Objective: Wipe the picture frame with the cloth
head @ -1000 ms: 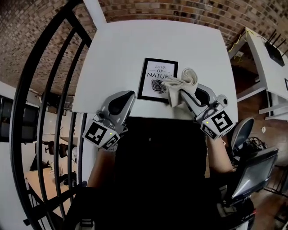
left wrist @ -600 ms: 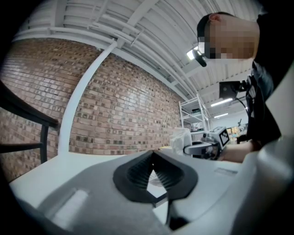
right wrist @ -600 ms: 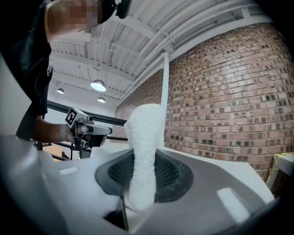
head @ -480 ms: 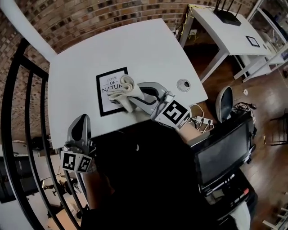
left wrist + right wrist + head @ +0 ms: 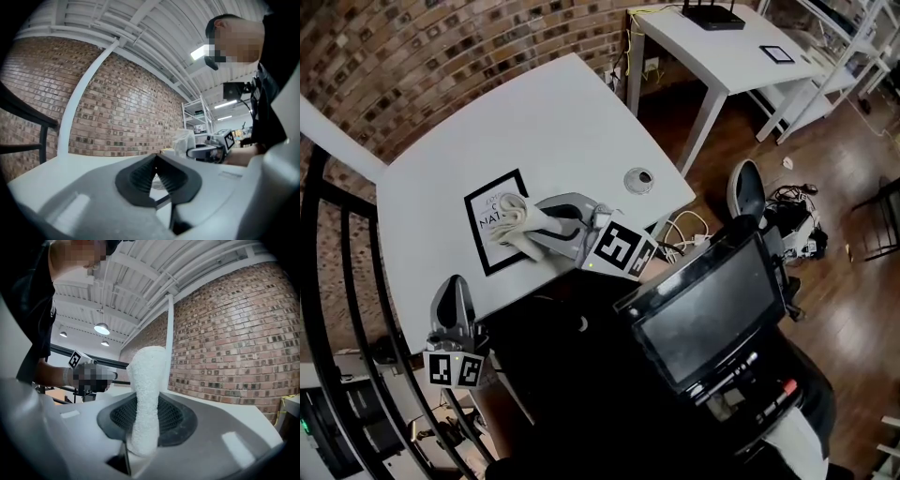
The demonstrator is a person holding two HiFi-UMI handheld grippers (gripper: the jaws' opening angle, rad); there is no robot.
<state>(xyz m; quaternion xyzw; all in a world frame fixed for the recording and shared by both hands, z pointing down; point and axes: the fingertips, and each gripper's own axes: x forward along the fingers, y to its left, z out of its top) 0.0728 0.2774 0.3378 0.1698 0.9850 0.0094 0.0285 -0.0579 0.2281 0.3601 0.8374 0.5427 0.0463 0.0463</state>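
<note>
The white table (image 5: 562,112) fills the upper left of the head view, and a black railing (image 5: 342,309) runs past the table edge left of the picture frame (image 5: 485,214). A dark monitor (image 5: 703,314) sits low to the right of the frame, off the table and well apart from it.

The frame lies flat, close to the table's near edge and its left side, so little bare surface is left on those two sides. Beyond the frame and to its right the tabletop is wide open as far as the far edge.

The right gripper (image 5: 532,228) reaches in over the near edge onto the frame's right part. Its jaws are clamped on the cloth (image 5: 512,221), which stands up as a pale roll between the ribbed pads (image 5: 176,418) and spreads over the frame's lower right corner.

The left gripper (image 5: 450,281) sits at the near edge, below and left of the frame and clear of it. Its pads (image 5: 140,176) meet at the tips with nothing between them.

A small round grommet (image 5: 638,179) sits in the tabletop right of the frame, near the right corner.
</note>
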